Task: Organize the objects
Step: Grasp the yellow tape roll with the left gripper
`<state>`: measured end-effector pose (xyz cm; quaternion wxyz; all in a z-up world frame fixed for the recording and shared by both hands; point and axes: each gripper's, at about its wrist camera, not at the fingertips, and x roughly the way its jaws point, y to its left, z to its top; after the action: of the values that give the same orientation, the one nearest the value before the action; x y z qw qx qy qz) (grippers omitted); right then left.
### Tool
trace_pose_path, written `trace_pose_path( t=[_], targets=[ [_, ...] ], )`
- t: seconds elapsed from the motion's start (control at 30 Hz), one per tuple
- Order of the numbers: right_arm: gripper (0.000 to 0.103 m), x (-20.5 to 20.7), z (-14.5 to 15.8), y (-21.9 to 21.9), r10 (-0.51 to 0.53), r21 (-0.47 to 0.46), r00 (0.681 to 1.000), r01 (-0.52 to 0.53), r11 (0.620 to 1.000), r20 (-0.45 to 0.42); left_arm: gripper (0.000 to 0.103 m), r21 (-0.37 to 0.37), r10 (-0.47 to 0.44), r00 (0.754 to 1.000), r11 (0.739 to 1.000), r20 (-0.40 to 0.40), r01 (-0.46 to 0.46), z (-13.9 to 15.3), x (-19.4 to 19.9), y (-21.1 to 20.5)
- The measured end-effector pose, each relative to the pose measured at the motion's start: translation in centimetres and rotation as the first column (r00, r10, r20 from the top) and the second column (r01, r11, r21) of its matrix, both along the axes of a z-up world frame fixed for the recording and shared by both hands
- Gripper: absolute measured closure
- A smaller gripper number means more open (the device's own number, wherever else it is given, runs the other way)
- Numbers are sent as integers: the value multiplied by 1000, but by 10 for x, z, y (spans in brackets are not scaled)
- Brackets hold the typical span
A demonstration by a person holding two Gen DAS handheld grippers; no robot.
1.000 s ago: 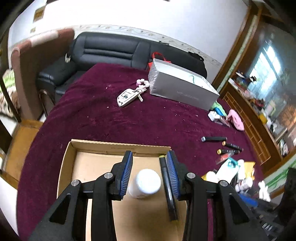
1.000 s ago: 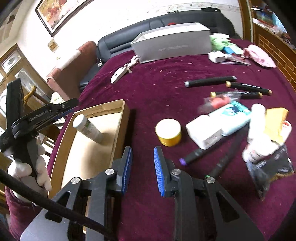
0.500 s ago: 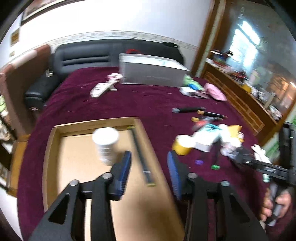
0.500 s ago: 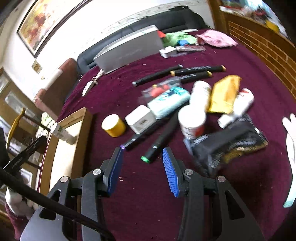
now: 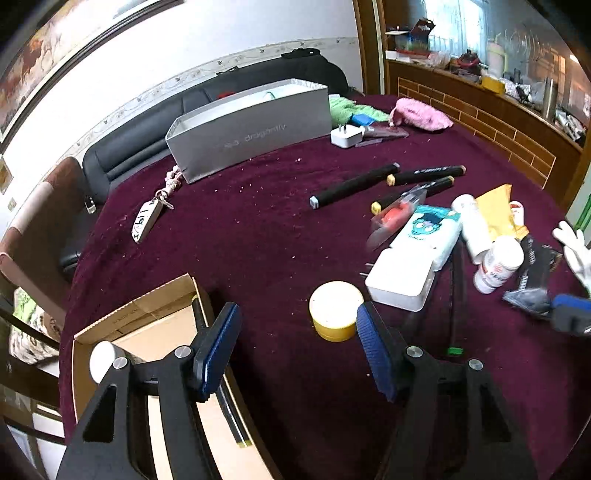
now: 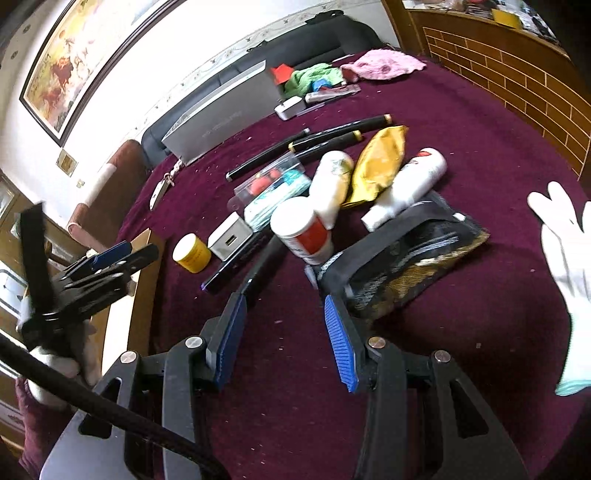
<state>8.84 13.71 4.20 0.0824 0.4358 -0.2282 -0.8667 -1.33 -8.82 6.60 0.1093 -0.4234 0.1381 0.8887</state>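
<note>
While left gripper (image 5: 295,354) gapes, yellow tub (image 5: 335,310) upright, white lid, w/ markers (image 5: 354,184) nearby

We get bright daylight from the window (image 5: 461,22), glare on the wall (image 5: 221,33); heavy fisheye bend w/ dark corners; glove (image 6: 565,258) motion-blurred.

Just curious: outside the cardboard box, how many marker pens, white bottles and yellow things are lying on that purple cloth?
Marker pens: 5
White bottles: 3
Yellow things, a tub and a packet: 2
Total: 10
</note>
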Motion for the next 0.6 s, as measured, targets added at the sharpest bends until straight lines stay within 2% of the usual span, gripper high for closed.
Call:
trace_pose_path(
  t=[0.1, 0.23, 0.6],
  targets=[
    [56, 2, -1, 10, -12, -10, 1000, 12, 1000, -4, 44, 19, 0, 999, 1000, 34, -1, -10, -4, 1],
    [56, -1, -6, 17, -18, -32, 1000, 18, 999, 0, 44, -12, 25, 999, 1000, 47, -24, -22, -15, 6],
    [56, -3, -8, 24, -24, -35, 1000, 24, 999, 2, 44, -3, -14, 998, 1000, 57, 14, -29, -30, 29]
  ],
)
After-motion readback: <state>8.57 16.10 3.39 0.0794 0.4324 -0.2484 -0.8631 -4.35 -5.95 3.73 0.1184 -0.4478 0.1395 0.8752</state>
